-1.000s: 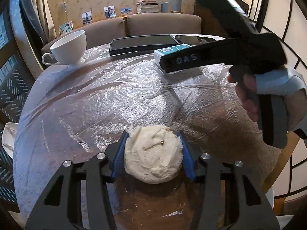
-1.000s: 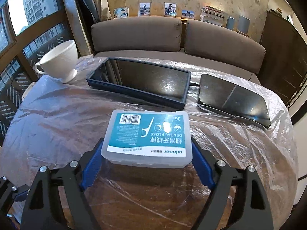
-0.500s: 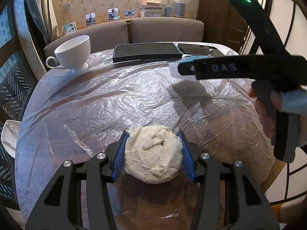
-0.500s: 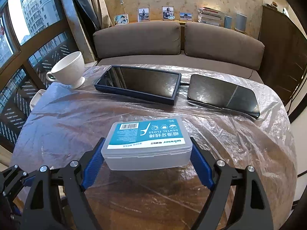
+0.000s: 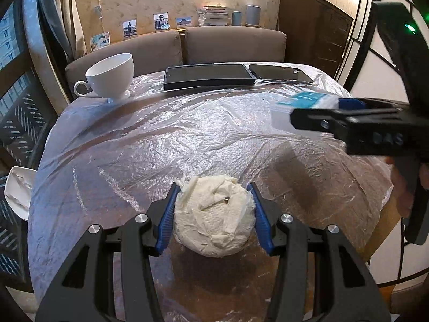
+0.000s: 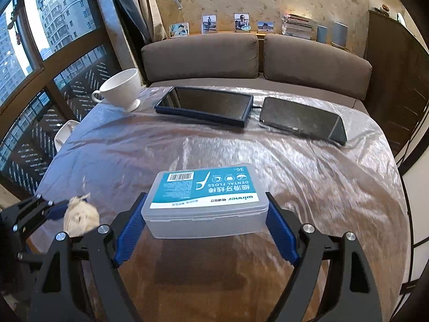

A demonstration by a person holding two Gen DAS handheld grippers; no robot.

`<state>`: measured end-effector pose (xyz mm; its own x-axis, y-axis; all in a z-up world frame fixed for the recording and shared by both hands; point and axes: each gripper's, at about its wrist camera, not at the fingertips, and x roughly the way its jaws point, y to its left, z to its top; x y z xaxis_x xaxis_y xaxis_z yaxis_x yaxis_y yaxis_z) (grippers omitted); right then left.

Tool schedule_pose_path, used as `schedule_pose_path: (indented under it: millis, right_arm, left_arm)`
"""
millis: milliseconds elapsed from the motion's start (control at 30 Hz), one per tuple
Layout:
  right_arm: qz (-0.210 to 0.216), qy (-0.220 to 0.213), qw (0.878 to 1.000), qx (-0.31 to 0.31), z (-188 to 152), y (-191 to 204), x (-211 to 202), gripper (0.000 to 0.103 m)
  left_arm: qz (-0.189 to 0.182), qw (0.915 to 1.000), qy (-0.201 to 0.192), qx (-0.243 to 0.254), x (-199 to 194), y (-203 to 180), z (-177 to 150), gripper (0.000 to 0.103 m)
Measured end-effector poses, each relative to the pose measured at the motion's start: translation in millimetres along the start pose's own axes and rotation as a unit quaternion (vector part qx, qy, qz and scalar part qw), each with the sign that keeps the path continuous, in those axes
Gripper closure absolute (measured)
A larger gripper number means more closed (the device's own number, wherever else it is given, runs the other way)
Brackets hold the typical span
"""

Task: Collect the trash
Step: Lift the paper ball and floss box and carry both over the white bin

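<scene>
Left wrist: left tool (image 5: 213, 209) pinches crumpled tissue wad (image 5: 213, 221); right tool (image 6: 205, 229) clamps translucent rectangular floss box (image 6: 205, 204).

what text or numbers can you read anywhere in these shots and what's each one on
"DENTAL FLOSS" on the teal label of the floss box, held in the right gripper; it reads upside down.
"winner" on the same label.
"36" at the label's far corner.
Barcode digits, Chinese print: too small to read.
"DAS" on the right gripper's side: blurred.
The tissue wad in the left gripper: none.
</scene>
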<state>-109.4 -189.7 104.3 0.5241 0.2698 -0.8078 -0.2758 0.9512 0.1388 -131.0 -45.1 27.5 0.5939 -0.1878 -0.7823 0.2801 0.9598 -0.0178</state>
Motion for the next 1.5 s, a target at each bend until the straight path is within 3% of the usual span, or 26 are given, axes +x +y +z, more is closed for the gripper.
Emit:
schedule_pose_path:
  millis: [533, 1133, 1500]
  right_arm:
    - [-0.016, 0.004, 1.000, -0.009, -41.0, 9.0, -43.0, 0.021]
    - [0.023, 0.025, 0.999, 0.009, -93.4, 8.5, -88.3, 0.021]
    - [0.044, 0.046, 0.998, -0.011, -120.0, 20.9, -109.5, 0.021]
  left_arm:
    - [-0.005, 1.0000, 0.004, -0.005, -14.2, -3.1, -15.0, 0.051]
    - [-0.021, 0.9996, 0.018, 0.009, -42.0, -17.9, -46.3, 0.051]
    - [-0.042, 0.9982, 0.027, 0.032, -60.9, -36.4, -65.5, 0.051]
